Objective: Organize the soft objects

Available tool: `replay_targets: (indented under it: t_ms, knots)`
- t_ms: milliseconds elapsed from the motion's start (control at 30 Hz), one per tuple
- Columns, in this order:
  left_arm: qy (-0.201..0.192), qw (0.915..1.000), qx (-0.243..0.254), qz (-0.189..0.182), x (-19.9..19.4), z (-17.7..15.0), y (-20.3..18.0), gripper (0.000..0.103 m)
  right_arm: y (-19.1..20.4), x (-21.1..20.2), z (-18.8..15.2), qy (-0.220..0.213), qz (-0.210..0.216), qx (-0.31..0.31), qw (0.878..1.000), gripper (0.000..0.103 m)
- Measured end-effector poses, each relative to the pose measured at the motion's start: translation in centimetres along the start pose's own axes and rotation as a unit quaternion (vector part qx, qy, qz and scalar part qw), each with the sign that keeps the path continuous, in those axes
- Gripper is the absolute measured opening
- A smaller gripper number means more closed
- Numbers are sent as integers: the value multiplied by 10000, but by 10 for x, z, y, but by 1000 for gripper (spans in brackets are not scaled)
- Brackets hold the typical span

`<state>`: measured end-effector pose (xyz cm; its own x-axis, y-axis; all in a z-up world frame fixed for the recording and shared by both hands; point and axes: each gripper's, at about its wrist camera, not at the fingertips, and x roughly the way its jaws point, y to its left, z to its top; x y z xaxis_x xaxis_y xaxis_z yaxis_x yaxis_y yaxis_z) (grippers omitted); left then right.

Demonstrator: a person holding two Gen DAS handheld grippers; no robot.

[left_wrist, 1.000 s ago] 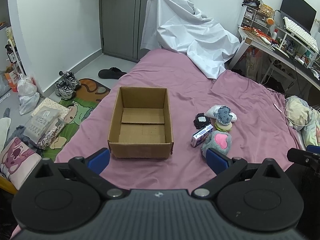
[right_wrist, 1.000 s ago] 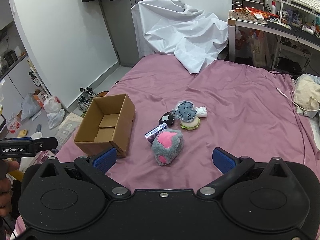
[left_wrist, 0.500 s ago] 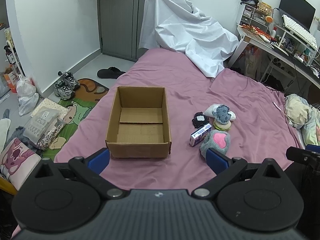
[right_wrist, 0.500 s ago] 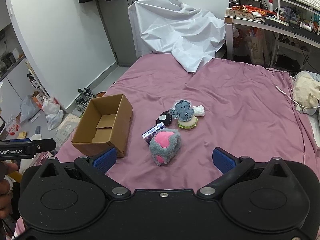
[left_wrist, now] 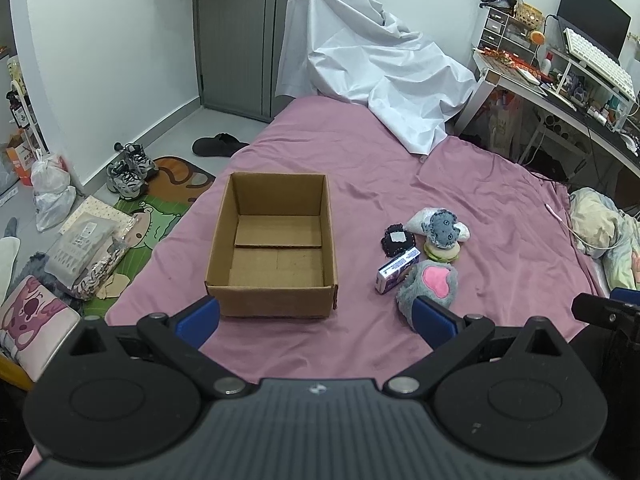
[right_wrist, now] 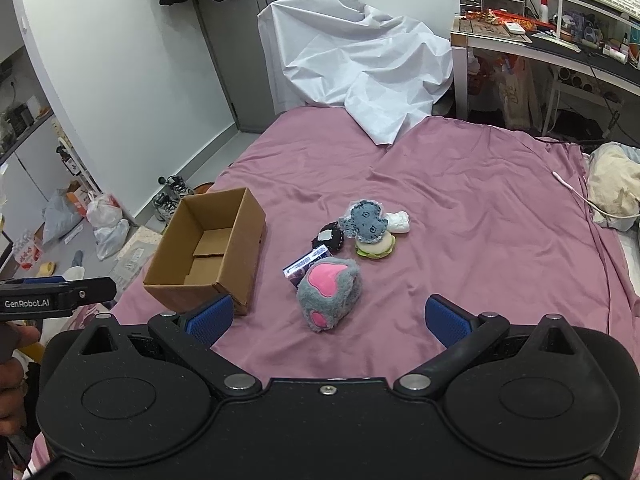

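Observation:
An open, empty cardboard box sits on the pink bed. To its right lies a cluster of soft things: a grey paw plush with pink pads, a blue-grey plush on a burger-shaped toy, a black pouch, a white bundle and a small purple-white packet. My left gripper is open and empty, just short of the box. My right gripper is open and empty, just short of the paw plush.
A white sheet drapes over something at the bed's far end. A cluttered desk stands at the right. Shoes, bags and a mat lie on the floor left of the bed. A pillow lies at the right edge.
Both grippers have shifted slightly; the box and the toys sit a little further left in both views than a second ago. Nothing was picked up.

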<state>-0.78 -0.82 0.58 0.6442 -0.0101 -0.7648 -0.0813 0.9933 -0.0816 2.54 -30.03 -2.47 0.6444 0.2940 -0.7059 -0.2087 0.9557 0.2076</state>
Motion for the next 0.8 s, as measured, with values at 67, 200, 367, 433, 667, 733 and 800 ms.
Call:
replay_targets:
  t_ms: [67,200,367,433,667,733,800]
  knots:
    - [-9,10000,2,-8,2,0,-1,102,-2,2,0,1,12,3,10000,103]
    - [3,10000,-8,-6,6,1,-3,102,-7,8,0,67,54,83,9999,103]
    - [17,10000,-4,18,17,3,-8,102,-15,21,1,156,75,144,9997,103]
    - [9,10000,5,16,22,3,-11,101,-19,27,1,198,74,187,9996,103]
    - [23,10000,4,-22,42,5,-23,101,-35,46,-1,256,175,375,9988,103]
    - [29,10000,-13,-51,48,6,-26,100,-40,52,0,280,195,428,9985,101]
    - [38,10000,-35,-77,55,7,-31,99,-45,58,2,317,252,491,9980,98]
